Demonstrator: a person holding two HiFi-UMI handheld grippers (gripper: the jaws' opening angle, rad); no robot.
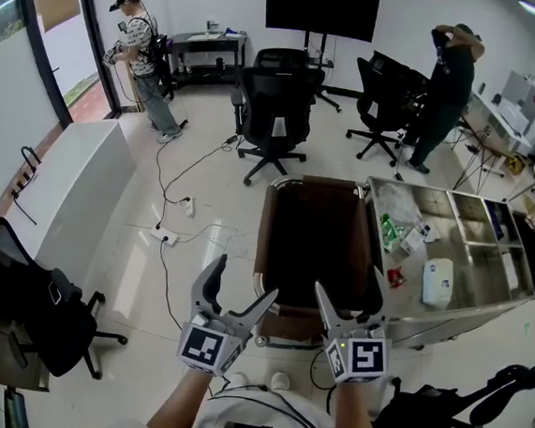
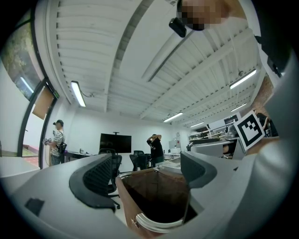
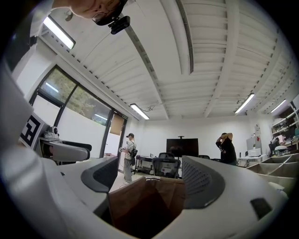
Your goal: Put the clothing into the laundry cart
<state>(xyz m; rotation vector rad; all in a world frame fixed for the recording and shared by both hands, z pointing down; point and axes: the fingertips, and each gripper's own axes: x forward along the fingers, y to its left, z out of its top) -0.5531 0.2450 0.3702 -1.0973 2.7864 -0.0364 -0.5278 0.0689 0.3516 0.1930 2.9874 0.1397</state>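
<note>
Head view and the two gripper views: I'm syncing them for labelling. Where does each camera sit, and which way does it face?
Head view: on the person's head, looking steeply down at the laundry cart; shows forearms, left gripper and right gripper.
Left gripper view: on the left gripper, looking forward and up over the laundry cart's rim to the ceiling; shows its own open jaws.
Right gripper view: on the right gripper, facing likewise; shows its own open jaws.
Shared: both gripper views show the laundry cart and the wall screen.

Laundry cart [image 1: 263, 236] bottom: I'm losing it in shadow.
Near corners: my left gripper [image 1: 245, 278] and right gripper [image 1: 347, 287] are covering them.
Steel trolley [image 1: 470, 311] packets [image 1: 390, 231]: I'm finding them too small to name.
</note>
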